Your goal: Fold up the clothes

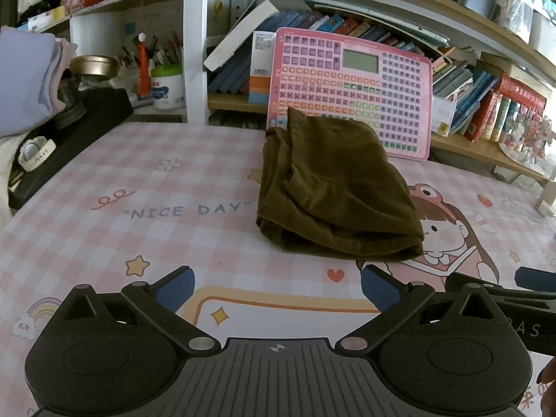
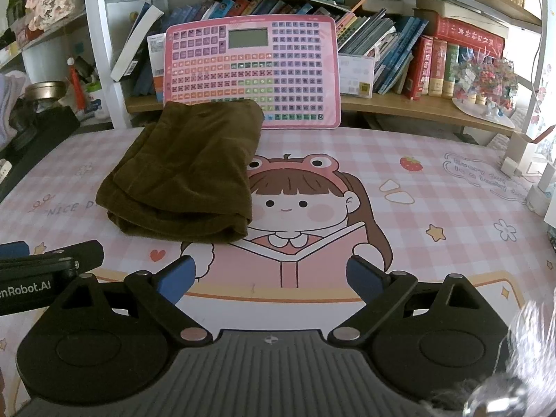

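A dark olive-brown garment lies folded into a compact bundle on the pink checked table mat, its far edge touching a pink keyboard toy. In the right wrist view the same garment sits left of centre, beside the cartoon girl print. My left gripper hovers just in front of the bundle, open, nothing between its blue pads. My right gripper is open too, over the printed book, to the right of and nearer than the garment. The left gripper's body shows at the right wrist view's left edge.
A pink keyboard toy leans against the bookshelf behind the mat. A black tray with a white watch and a metal bowl sits at far left, beside lilac folded cloth. Small white boxes stand at the right edge.
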Motion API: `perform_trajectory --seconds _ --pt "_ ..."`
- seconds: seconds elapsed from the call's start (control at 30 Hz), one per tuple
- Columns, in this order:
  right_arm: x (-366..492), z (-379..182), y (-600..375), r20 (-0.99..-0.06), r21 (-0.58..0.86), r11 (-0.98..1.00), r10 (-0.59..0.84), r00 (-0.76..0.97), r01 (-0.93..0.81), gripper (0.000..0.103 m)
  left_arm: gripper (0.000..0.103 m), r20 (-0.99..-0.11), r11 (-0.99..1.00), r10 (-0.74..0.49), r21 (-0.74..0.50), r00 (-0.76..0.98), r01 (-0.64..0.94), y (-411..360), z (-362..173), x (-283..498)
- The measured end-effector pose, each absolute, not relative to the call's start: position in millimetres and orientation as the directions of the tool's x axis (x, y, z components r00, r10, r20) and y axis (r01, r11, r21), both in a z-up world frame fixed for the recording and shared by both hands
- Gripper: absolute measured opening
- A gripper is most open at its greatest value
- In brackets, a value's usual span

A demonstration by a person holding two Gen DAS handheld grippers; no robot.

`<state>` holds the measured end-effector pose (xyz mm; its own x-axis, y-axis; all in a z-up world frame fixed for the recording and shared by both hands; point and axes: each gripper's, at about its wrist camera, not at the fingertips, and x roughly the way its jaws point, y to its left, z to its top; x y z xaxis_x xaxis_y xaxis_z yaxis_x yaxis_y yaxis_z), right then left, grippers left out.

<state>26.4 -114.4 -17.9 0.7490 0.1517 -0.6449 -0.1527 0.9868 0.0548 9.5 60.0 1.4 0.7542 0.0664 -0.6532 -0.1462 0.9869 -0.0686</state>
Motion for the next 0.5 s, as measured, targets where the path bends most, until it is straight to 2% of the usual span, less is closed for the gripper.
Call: perform_trajectory --seconds 0.5 --pt "27.2 -19.2 -114.2 -0.649 0.056 0.987 0.151 0.746 -0.151 0.094 0.103 -0.665 0.986 0.062 -0.075 0.744 -0.150 61.3 -1.1 10.2"
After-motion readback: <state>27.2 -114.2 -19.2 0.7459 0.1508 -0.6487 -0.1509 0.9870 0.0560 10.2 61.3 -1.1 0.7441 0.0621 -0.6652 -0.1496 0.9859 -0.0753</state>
